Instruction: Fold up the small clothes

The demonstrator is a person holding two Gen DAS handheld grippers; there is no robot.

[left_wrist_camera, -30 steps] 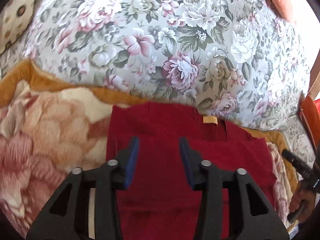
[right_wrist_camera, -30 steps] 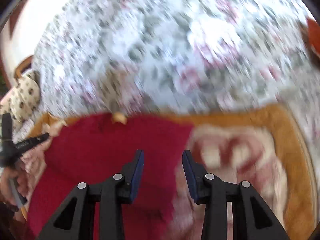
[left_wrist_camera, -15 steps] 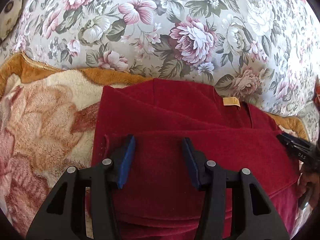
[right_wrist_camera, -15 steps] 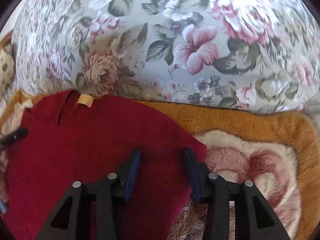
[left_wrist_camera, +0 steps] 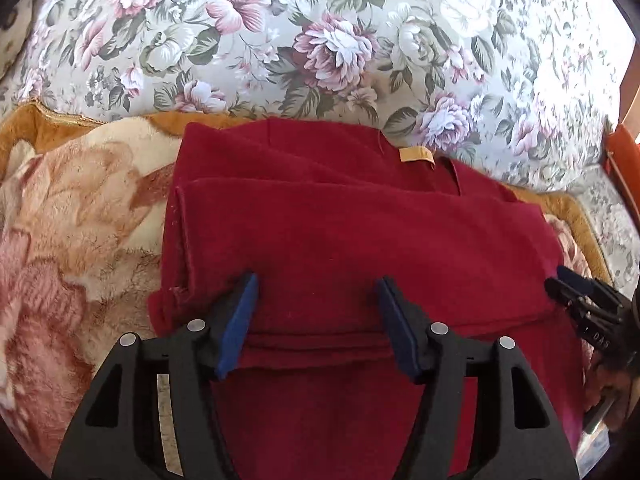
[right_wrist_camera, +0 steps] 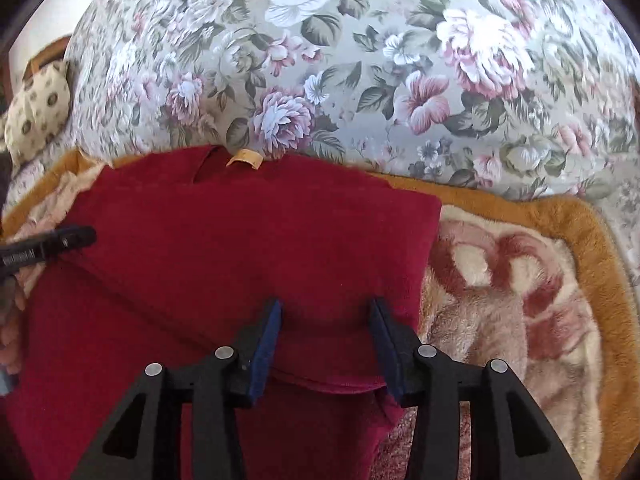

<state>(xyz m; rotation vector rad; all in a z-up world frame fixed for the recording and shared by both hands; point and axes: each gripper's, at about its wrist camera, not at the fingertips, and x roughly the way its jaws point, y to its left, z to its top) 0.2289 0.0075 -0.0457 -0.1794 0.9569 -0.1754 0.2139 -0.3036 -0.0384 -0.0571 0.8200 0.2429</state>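
Note:
A dark red garment point(left_wrist_camera: 340, 232) with a tan neck label point(left_wrist_camera: 416, 155) lies folded in layers on a fleece blanket; it also shows in the right wrist view point(right_wrist_camera: 240, 248). My left gripper point(left_wrist_camera: 316, 292) is open and empty, its fingers hovering over the garment's left-middle part, above a folded edge. My right gripper point(right_wrist_camera: 326, 312) is open and empty over the garment's right part near its right edge. The right gripper's tip point(left_wrist_camera: 576, 292) shows at the right of the left wrist view. The left gripper's tip point(right_wrist_camera: 52, 242) shows at the left of the right wrist view.
A tan and pink fleece blanket point(left_wrist_camera: 80, 208) lies under the garment, also in the right wrist view point(right_wrist_camera: 520, 288). A large floral cushion point(left_wrist_camera: 320, 40) rises right behind it. A spotted pillow point(right_wrist_camera: 36, 112) sits far left. An orange object point(left_wrist_camera: 624, 160) is at the right.
Both grippers have drawn back from the cushion over the garment, still open. More of the folded garment's near layers now shows in both views. The right view is no longer blurred.

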